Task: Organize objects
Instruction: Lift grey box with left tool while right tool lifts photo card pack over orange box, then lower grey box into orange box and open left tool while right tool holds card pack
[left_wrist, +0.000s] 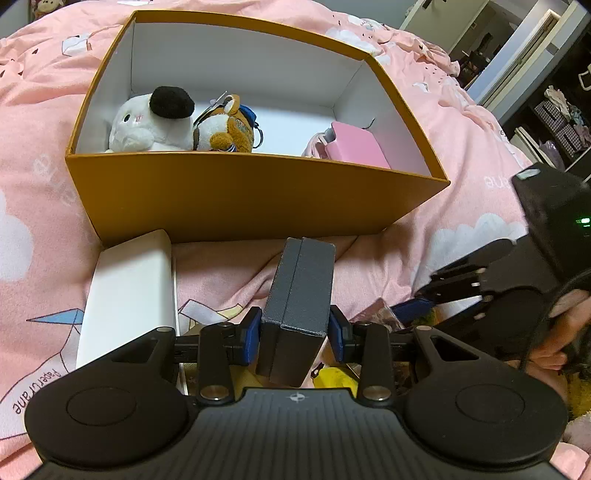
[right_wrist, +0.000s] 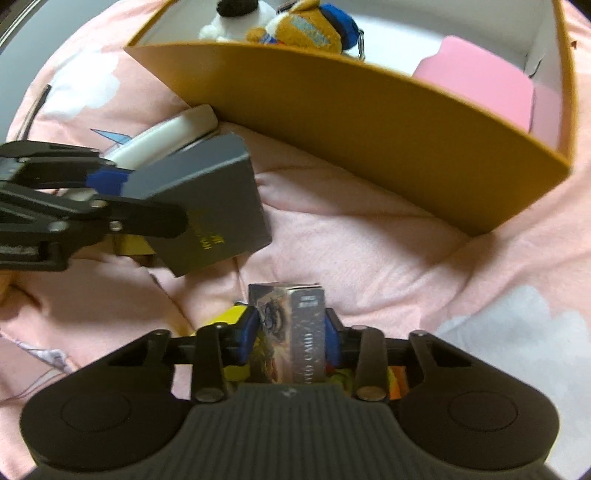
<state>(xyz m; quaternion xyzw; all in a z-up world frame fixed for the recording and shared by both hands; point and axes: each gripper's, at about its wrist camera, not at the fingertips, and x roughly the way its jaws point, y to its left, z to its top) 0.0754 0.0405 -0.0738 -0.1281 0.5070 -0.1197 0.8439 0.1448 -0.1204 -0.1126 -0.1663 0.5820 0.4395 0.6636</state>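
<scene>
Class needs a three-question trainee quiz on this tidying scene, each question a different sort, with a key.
1. True or false: the left gripper holds a grey box.
2. What does the right gripper clamp? A) a printed carton B) a spoon C) a mug
3. Name the pink item inside the orange box.

Key: 1 true; 2 A; 3 the pink case, lying near the plush toys.
</scene>
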